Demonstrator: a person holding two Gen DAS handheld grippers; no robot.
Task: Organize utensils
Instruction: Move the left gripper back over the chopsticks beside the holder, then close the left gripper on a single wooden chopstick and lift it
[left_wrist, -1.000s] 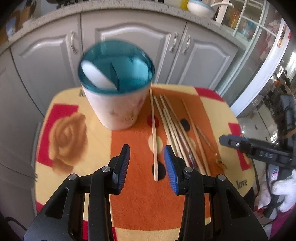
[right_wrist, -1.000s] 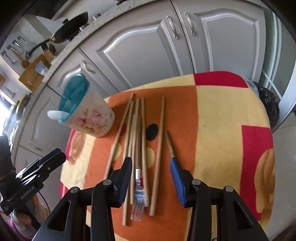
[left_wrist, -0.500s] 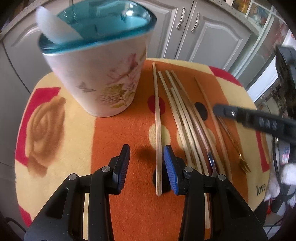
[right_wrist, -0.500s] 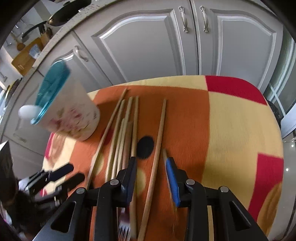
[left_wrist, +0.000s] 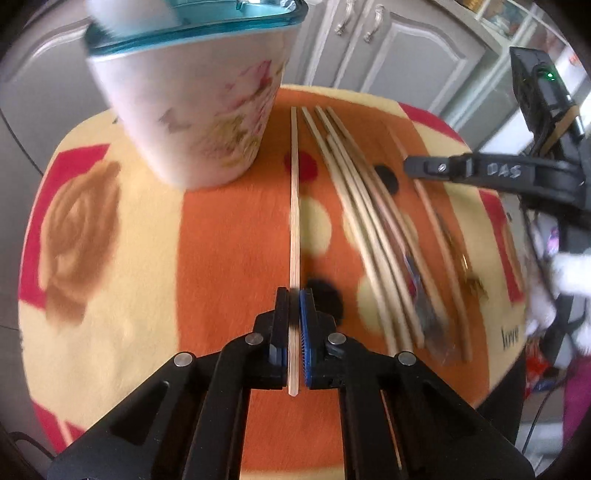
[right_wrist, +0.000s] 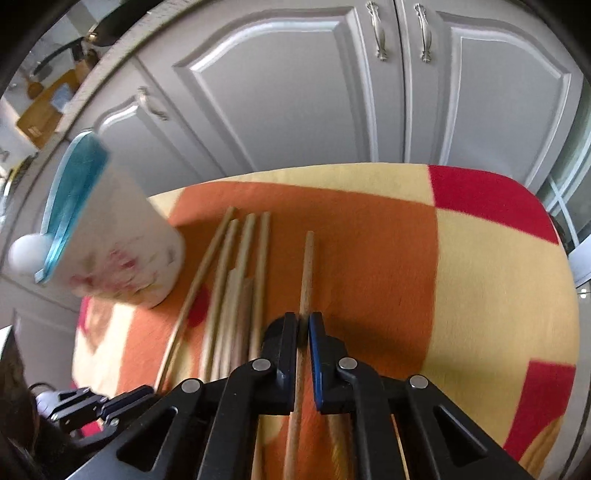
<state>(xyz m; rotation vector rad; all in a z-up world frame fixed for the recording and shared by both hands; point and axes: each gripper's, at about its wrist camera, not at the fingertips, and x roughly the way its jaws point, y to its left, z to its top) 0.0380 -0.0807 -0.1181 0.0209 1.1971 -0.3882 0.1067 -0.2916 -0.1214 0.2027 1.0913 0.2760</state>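
Right wrist – patterned orange cloth (right_wrist: 369, 229), grey cabinets (right_wrist: 295, 92) behind

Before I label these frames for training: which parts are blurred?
Left wrist view: cup and right-hand sticks smeared; claw and its stick sharp. Right wrist view: cup and left sticks soft; cabinet doors crisp.

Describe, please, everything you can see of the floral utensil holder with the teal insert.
The white floral-printed utensil holder with the teal insert looks like plastic, widening towards its rim. It stands upright on the orange and yellow patterned cloth, left of the loose pale wooden chopsticks. A white spoon handle pokes over its rim. Neither tool touches it.
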